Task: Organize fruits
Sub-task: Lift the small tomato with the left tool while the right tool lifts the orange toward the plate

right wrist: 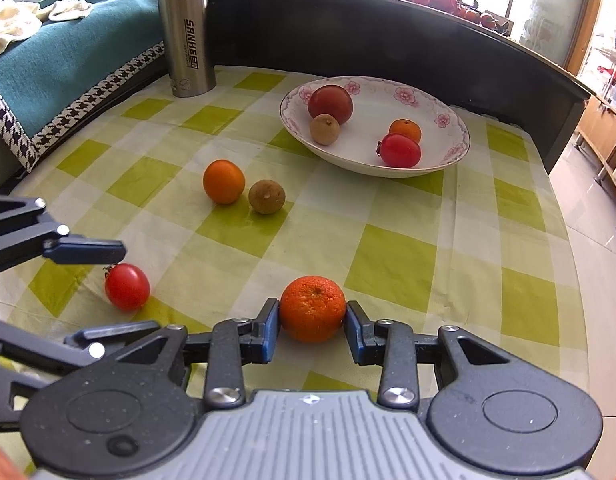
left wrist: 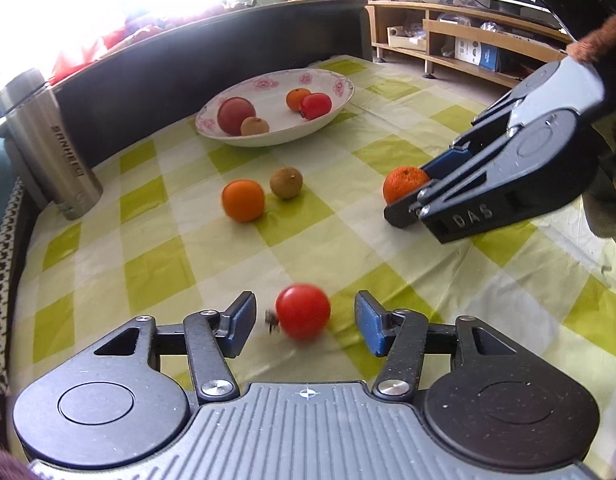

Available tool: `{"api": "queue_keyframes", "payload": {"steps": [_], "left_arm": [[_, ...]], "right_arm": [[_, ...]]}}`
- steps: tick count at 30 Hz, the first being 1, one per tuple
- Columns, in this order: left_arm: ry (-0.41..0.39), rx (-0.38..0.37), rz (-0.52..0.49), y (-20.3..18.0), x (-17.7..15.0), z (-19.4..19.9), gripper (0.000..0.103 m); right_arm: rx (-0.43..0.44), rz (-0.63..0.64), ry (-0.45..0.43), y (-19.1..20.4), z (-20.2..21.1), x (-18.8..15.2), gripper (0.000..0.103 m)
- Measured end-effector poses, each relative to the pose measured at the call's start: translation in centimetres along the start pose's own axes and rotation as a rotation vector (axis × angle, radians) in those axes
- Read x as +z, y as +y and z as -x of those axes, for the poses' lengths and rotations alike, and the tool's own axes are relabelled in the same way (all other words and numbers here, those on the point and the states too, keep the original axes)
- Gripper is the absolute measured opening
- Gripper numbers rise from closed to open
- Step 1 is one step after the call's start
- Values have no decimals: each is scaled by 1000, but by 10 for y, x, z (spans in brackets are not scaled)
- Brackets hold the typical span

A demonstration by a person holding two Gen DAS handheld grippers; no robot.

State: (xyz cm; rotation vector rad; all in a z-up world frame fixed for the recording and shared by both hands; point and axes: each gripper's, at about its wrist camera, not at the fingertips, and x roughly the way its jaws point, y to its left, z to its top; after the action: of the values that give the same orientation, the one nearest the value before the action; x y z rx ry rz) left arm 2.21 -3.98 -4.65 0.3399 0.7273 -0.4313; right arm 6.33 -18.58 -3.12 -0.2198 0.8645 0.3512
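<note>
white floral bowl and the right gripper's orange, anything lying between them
Nothing: in the right wrist view only bare green-checked tablecloth lies between the white floral bowl and the rough orange mandarin in the right gripper.

Cherry tomato (left wrist: 303, 311) is motion-blurred, its stem detail unreadable. Beside it, the tangerine (left wrist: 404, 189) is partly hidden behind the right gripper (left wrist: 418, 196). Steel flask (left wrist: 48, 148) top cut off.

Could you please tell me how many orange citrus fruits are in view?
3: one in the bowl, one on the cloth beside a brown fruit, one between the right claw's pads.
</note>
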Motion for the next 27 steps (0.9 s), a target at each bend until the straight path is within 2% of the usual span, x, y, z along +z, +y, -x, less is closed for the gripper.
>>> {"api": "queue_keyframes", "payload": {"steps": [4, 9, 12, 20, 27], "left_arm": [[-8, 23, 6, -3, -2, 1, 63], [-10, 54, 75, -5, -7, 5, 62], [-21, 72, 82, -8, -7, 5, 60], [-16, 60, 75, -14, -3, 5, 43], [-16, 41, 77, -13, 0, 4, 43]], "right_arm": [[-5, 6, -4, 2, 1, -2, 40], [-10, 12, -6, 4, 1, -2, 40], [-15, 19, -7, 5, 1, -2, 40], [-23, 40, -5, 8, 3, -3, 39], [-8, 10, -21, 2, 10, 0, 39]]}}
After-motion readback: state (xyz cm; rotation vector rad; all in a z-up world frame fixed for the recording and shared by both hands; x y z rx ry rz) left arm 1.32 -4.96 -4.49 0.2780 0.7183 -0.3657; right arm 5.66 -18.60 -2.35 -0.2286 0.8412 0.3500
